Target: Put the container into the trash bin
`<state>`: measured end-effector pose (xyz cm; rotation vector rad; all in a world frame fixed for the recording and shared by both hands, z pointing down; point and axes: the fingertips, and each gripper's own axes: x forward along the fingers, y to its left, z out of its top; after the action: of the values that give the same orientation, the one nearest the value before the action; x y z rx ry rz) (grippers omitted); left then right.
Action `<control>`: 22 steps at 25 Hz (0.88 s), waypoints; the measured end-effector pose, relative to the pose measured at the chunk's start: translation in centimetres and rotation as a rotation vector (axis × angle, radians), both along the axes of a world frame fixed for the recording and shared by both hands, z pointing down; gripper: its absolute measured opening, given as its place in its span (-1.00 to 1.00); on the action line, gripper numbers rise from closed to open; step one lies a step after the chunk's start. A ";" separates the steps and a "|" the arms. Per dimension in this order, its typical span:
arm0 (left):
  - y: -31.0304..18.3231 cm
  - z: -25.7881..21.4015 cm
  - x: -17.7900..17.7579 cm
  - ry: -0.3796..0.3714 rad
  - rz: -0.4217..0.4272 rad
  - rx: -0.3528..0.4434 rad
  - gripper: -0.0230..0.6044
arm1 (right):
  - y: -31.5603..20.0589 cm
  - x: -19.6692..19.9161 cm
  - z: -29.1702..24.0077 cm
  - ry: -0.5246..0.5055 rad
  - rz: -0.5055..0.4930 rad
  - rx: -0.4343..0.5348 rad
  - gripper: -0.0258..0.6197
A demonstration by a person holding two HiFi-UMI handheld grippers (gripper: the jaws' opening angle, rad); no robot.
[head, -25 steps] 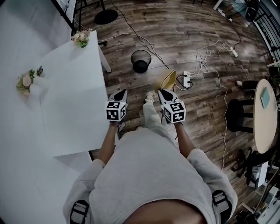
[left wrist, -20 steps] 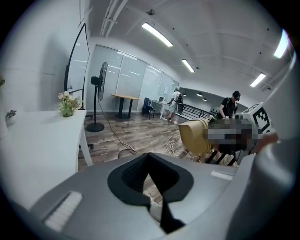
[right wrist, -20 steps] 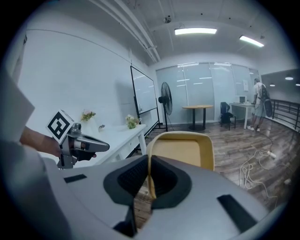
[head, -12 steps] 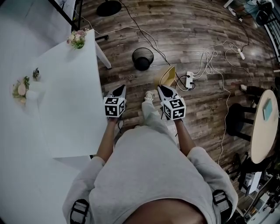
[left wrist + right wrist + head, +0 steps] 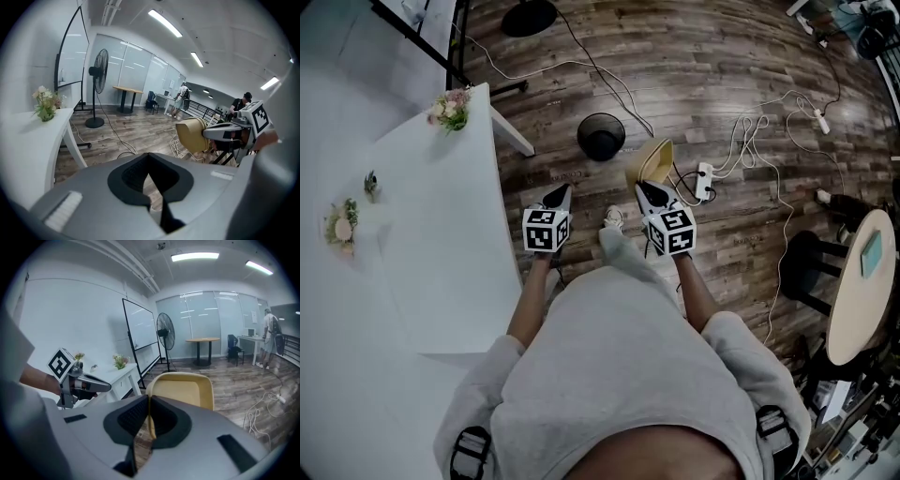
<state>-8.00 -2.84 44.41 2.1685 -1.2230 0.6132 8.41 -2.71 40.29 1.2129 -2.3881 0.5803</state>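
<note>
A yellow container (image 5: 652, 164) hangs above the wooden floor, and my right gripper (image 5: 645, 191) is shut on its rim. In the right gripper view the jaws (image 5: 150, 401) pinch the near edge of the container (image 5: 183, 387), which stands upright ahead of them. The black mesh trash bin (image 5: 601, 134) stands on the floor just ahead and to the left of the container. My left gripper (image 5: 556, 199) is level with the right one, beside the white table's edge, shut on nothing. The left gripper view shows its jaws (image 5: 149, 157) closed, with the container (image 5: 192, 134) to their right.
A white table (image 5: 441, 244) with flower pots (image 5: 448, 109) fills the left. A power strip (image 5: 705, 180) and loose cables (image 5: 769, 122) lie on the floor right of the container. A black stool (image 5: 811, 253) and a round table (image 5: 855, 281) stand far right. A fan (image 5: 98, 70) stands behind.
Both grippers and the person have moved forward over the floor, with the container still held. The white table has slid leftward in the head view, and the bin sits slightly nearer.
</note>
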 end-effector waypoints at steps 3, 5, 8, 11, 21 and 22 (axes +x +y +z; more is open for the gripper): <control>-2.3 0.0 1.0 -0.003 0.004 -0.003 -0.89 | -2.3 0.6 0.2 -0.001 -0.009 -0.006 -0.83; -3.6 0.2 1.4 -0.004 0.003 -0.008 -0.89 | -3.6 0.8 0.3 -0.003 -0.015 -0.011 -0.83; -5.7 0.4 2.1 -0.005 -0.003 -0.014 -0.89 | -5.6 1.2 0.5 -0.009 -0.026 -0.015 -0.83; -7.4 0.6 2.7 -0.007 -0.008 -0.019 -0.89 | -7.3 1.4 0.8 -0.012 -0.040 -0.024 -0.83; -9.6 1.9 3.5 -0.030 -0.027 -0.052 -0.89 | -10.4 1.6 2.6 -0.022 -0.090 -0.064 -0.83; -9.6 2.0 3.5 -0.033 -0.029 -0.056 -0.89 | -10.4 1.5 2.7 -0.024 -0.094 -0.067 -0.83</control>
<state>-4.54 -12.40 46.44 2.0988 -1.2374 0.6658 9.90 -13.12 43.01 1.0652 -2.4102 0.6429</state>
